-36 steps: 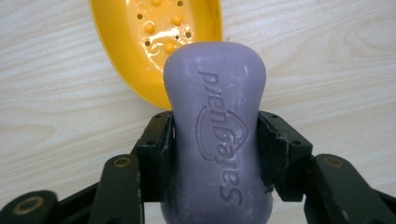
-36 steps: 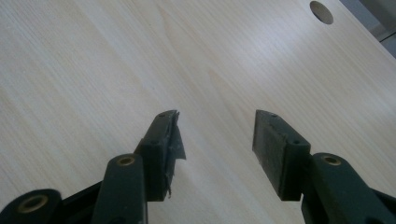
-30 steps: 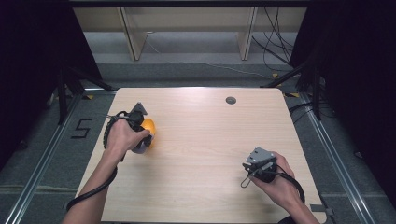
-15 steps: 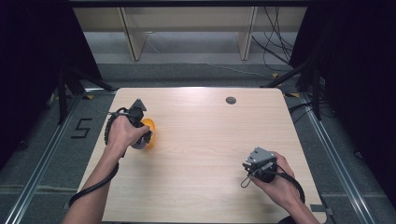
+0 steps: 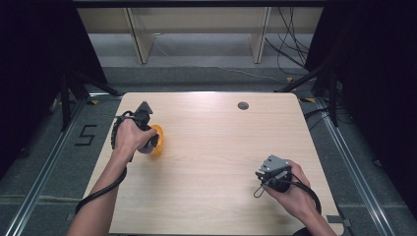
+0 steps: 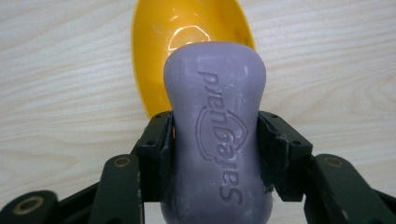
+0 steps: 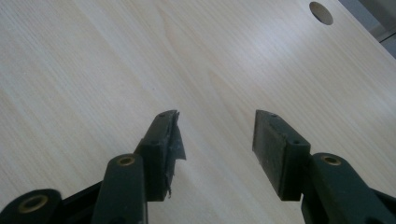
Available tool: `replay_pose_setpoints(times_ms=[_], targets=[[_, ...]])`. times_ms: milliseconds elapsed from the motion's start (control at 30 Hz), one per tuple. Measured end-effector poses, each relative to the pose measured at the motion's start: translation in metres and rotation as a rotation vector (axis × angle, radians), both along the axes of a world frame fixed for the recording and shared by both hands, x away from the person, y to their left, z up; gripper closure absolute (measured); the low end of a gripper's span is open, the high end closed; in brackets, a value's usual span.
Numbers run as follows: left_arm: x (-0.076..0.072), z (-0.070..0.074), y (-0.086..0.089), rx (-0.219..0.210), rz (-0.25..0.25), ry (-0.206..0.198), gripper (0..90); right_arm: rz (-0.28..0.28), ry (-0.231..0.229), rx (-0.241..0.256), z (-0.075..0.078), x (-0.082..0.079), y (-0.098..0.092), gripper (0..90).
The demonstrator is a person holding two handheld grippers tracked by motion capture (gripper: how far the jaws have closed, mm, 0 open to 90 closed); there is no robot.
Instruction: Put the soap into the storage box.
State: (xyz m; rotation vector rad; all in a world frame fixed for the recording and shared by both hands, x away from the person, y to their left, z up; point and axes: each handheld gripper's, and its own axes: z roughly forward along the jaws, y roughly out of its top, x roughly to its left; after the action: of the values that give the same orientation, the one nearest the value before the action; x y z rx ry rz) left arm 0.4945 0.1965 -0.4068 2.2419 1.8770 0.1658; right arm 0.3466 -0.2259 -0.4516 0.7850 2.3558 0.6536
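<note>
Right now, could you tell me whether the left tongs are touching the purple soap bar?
Touching. In the left gripper view, both jaws of the left tongs press against the sides of the purple soap bar, no gap on either side, above the yellow dish.

- I see the soap bar (image 6: 215, 140) as matt lilac, waxy-smooth, with lettering pressed into its face.
- The dish (image 6: 187, 42) beneath it looks like glossy yellow plastic; I catch a bright glare spot on its inner curve.
- My left gripper (image 6: 215, 154) has matt black plastic jaws with brass-coloured rivets.
- On my right gripper (image 7: 215, 140) the dark rubbery pads look rough, 1 torn and ragged at its edge.
- The table (image 7: 116, 56) is pale wood-grain laminate, smooth, with a soft sheen.
</note>
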Motion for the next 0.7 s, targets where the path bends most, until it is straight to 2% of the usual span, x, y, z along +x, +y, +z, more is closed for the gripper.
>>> replay_pose_setpoints(times_ms=[367,400,433,533,567,633,667,700], targets=[[0.009,-0.002,0.0,-0.004,0.043,-0.036,48.1,-0.009,-0.002,0.007,-0.001,-0.001,0.001,50.8],[0.01,-0.002,0.002,-0.001,0.029,-0.033,48.1,-0.009,-0.002,0.007,-0.001,-0.001,0.001,50.8],[0.01,-0.003,0.001,-0.002,0.048,-0.032,48.1,-0.006,-0.002,0.007,-0.001,-0.001,0.001,50.8],[0.013,-0.005,0.002,-0.005,0.038,-0.024,48.1,0.0,-0.001,0.001,0.0,0.0,0.0,50.7],[0.013,-0.006,0.0,-0.004,0.059,-0.026,48.1,-0.003,0.004,0.003,0.0,-0.001,0.0,50.8],[0.014,-0.007,0.0,-0.004,0.063,-0.032,48.1,-0.006,0.006,0.004,0.0,-0.001,0.0,50.8],[0.015,-0.007,0.002,0.004,0.033,-0.023,48.1,-0.006,0.006,0.005,0.0,-0.001,0.0,50.8],[0.015,-0.008,0.0,-0.003,0.055,-0.031,48.1,-0.006,0.006,0.004,0.0,-0.001,0.0,50.8]])
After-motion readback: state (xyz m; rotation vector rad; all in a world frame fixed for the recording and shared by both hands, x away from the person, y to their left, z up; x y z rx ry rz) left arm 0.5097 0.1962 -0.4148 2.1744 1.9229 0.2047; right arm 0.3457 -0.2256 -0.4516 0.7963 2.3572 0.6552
